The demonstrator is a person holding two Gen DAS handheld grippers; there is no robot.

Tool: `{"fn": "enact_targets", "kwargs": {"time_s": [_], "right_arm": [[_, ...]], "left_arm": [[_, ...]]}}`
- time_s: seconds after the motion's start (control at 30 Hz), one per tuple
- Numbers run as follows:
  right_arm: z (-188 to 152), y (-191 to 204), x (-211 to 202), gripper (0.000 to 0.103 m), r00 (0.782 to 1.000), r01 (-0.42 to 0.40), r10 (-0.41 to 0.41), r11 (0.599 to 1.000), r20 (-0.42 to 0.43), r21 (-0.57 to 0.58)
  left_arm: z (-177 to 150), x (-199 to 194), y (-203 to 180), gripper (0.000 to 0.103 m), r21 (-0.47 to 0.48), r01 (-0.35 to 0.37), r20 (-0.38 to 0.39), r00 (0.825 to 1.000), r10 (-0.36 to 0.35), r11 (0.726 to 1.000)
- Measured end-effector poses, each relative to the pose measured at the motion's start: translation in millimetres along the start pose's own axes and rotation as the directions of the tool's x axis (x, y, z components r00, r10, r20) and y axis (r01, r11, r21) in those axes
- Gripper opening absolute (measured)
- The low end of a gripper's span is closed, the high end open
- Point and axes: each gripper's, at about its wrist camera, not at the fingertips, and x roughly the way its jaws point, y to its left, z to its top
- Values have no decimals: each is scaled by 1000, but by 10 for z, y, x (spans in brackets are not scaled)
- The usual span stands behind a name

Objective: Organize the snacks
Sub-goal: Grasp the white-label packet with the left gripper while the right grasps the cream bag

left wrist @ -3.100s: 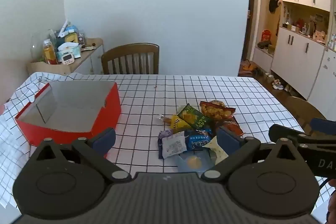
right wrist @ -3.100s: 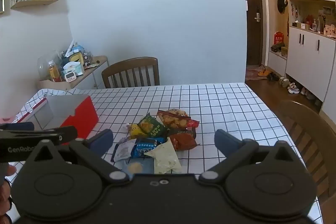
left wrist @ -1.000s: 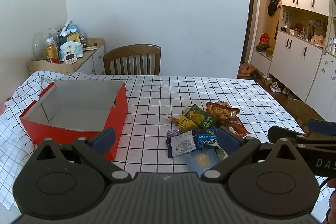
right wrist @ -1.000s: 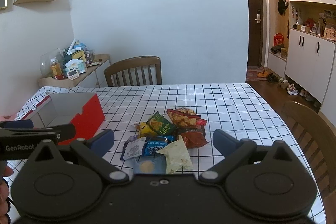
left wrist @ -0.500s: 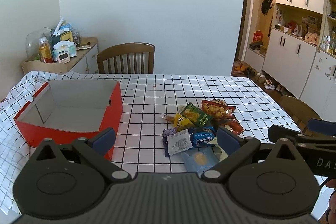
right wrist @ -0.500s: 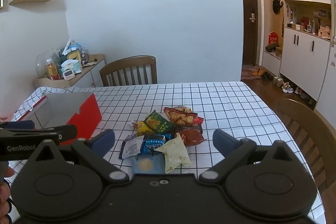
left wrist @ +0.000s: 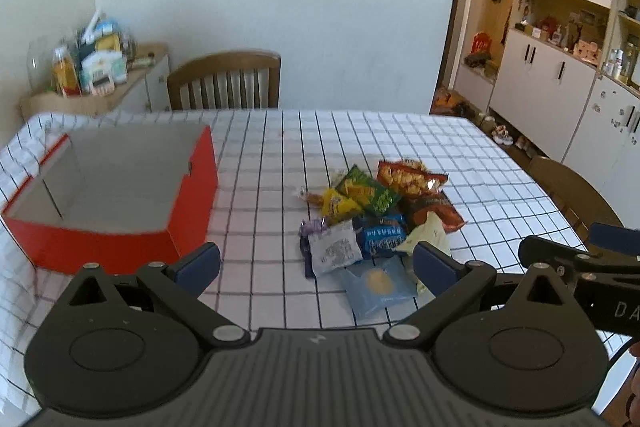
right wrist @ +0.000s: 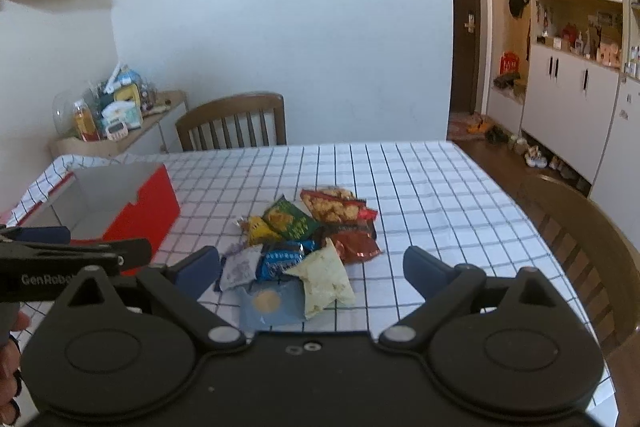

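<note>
A pile of snack packets (left wrist: 376,219) lies on the checked tablecloth, also in the right wrist view (right wrist: 304,243). Nearest me is a blue packet (left wrist: 378,285) with a round biscuit picture. An empty red box (left wrist: 108,187) stands open at the left, also in the right wrist view (right wrist: 120,203). My left gripper (left wrist: 316,263) is open and empty, above the table's near edge, just short of the pile. My right gripper (right wrist: 312,267) is open and empty, also just short of the pile.
A wooden chair (left wrist: 224,79) stands at the table's far side. Another chair (right wrist: 580,239) stands at the right side. A side cabinet (left wrist: 96,83) with bottles and clutter is at the back left. White cupboards (left wrist: 560,67) line the right wall.
Both grippers have drifted slightly with small shifts of view. The snacks and the box have not moved. Both grippers stay open.
</note>
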Motion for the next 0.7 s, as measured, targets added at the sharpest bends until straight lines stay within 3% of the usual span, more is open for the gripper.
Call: {"fn": "enact_targets", "kwargs": {"time_s": [0.37, 0.57, 0.7], "right_arm": [[-86, -366, 687, 82, 983, -70, 63, 997, -174, -30], [-64, -411, 1013, 80, 968, -149, 123, 983, -219, -107], [-41, -414, 1255, 80, 955, -189, 149, 972, -257, -139]], "left_arm": [[-144, 735, -135, 103, -6, -42, -208, 977, 40, 999], [-7, 1208, -80, 103, -75, -80, -266, 962, 58, 994], [78, 1579, 19, 103, -148, -76, -323, 946, 24, 986]]}}
